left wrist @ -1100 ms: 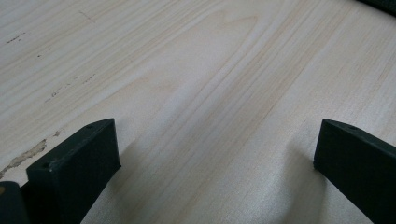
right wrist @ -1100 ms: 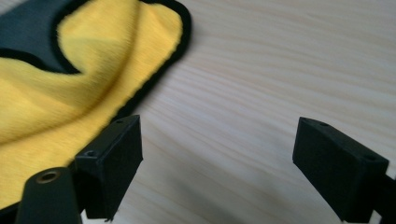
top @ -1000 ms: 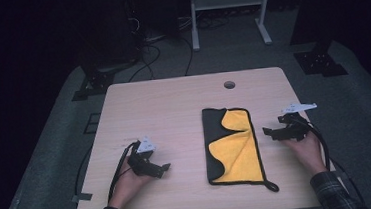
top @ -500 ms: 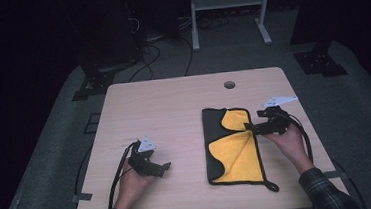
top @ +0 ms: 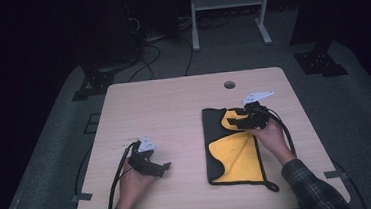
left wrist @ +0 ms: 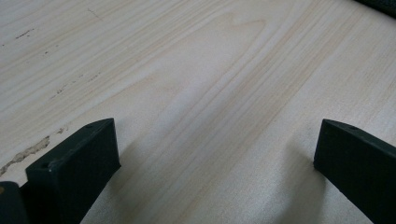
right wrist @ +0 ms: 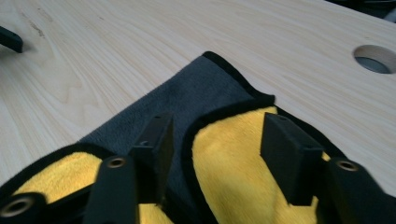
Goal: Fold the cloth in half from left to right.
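A: Two grippers up. Where's your right gripper [top: 238, 121]?
B: Centre-right of the high view, over the yellow-and-grey cloth [top: 235, 153], jaws half-wide, just been closing, a yellow fold between them, not pinched.
A: Left gripper [top: 164, 167]?
B: Lower left, jaws wide over bare table [top: 173, 105].

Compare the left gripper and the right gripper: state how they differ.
The left gripper rests over bare table, jaws wide apart; the right gripper sits over the yellow-and-grey cloth, its narrower jaws just closing around a folded yellow corner. Both are black and hand-held.
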Demonstrator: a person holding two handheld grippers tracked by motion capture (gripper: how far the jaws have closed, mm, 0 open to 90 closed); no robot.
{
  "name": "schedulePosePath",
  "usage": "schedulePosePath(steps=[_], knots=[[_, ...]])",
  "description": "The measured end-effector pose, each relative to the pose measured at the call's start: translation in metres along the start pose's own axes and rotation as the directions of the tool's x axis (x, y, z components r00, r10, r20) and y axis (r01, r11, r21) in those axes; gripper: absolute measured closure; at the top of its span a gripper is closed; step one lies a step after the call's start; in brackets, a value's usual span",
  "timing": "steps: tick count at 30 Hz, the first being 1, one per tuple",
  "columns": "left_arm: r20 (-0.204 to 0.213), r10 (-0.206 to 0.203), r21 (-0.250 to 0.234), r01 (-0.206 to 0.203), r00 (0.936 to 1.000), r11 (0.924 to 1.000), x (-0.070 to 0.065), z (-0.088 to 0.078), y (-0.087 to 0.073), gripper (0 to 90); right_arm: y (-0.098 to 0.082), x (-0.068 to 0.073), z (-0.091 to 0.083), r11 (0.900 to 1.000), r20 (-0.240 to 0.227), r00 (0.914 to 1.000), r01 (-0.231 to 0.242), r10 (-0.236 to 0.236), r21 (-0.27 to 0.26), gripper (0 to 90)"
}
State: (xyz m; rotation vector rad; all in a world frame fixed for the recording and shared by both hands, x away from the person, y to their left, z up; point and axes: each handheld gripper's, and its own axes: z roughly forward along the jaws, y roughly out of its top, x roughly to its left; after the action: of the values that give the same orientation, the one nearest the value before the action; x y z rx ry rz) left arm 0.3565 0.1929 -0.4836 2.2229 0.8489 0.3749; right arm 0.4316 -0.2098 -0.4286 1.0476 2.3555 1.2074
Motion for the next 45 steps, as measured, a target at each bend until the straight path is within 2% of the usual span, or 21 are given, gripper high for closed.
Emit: schedulePosePath(steps=[4, 7, 15, 16, 20, 24, 26, 31, 34, 36, 41, 45], knots=[[0.000, 0.000, 0.003, 0.000, 1.0000, 1.0000, 0.000, 0.000, 0.000, 0.0, 0.002, 0.003, 0.012, 1.000, -0.008, 0.9998, 0.016, -0.016, 0.006, 51.3], [0.000, 0.001, 0.003, -0.001, 1.0000, 1.0000, 0.000, 0.000, 0.000, 0.0, 0.001, 0.006, 0.022, 0.999, -0.011, 0.9993, 0.037, -0.037, 0.033, 55.0], [0.000, 0.001, 0.003, -0.001, 1.0000, 1.0000, 0.000, 0.000, 0.000, 0.0, -0.004, 0.013, 0.044, 0.994, -0.026, 0.9986, 0.049, -0.047, 0.093, 58.2], [0.000, 0.001, 0.003, -0.001, 1.0000, 1.0000, 0.000, 0.000, 0.000, 0.0, -0.005, 0.016, 0.050, 0.992, -0.021, 0.9980, 0.062, -0.059, 0.114, 59.0], [0.000, 0.001, 0.003, -0.001, 1.0000, 1.0000, 0.000, 0.000, 0.000, 0.0, -0.007, 0.019, 0.056, 0.986, 0.012, 0.9958, 0.088, -0.090, 0.142, 62.8], [0.000, 0.001, 0.003, -0.001, 1.0000, 1.0000, 0.000, 0.000, 0.000, 0.0, -0.008, 0.019, 0.056, 0.984, 0.028, 0.9936, 0.104, -0.109, 0.145, 77.6], [0.000, 0.001, 0.003, -0.001, 1.0000, 1.0000, 0.000, 0.000, 0.000, 0.0, -0.007, 0.019, 0.054, 0.985, 0.031, 0.9937, 0.103, -0.108, 0.138, 81.3], [0.000, 0.000, 0.003, 0.000, 1.0000, 1.0000, 0.000, 0.000, 0.000, 0.0, -0.003, 0.013, 0.042, 0.993, 0.018, 0.9970, 0.073, -0.075, 0.093, 82.7], [0.000, 0.001, 0.003, -0.001, 1.0000, 1.0000, 0.000, 0.000, 0.000, 0.0, 0.003, 0.002, 0.028, 0.999, 0.016, 0.9995, 0.026, -0.026, 0.044, 82.7], [0.000, 0.001, 0.003, -0.001, 1.0000, 1.0000, 0.000, 0.000, 0.000, 0.0, 0.004, -0.001, 0.025, 0.999, 0.022, 0.9995, 0.022, -0.023, 0.039, 82.7], [0.000, 0.001, 0.003, -0.001, 1.0000, 1.0000, 0.000, 0.000, 0.000, 0.0, 0.005, -0.025, 0.012, 0.998, 0.048, 0.9973, -0.054, 0.055, -0.011, 82.6], [0.000, 0.000, 0.003, 0.000, 1.0000, 1.0000, 0.000, 0.000, 0.000, 0.0, -0.001, -0.040, 0.009, 0.996, 0.070, 0.9931, -0.093, 0.094, -0.010, 82.6]])
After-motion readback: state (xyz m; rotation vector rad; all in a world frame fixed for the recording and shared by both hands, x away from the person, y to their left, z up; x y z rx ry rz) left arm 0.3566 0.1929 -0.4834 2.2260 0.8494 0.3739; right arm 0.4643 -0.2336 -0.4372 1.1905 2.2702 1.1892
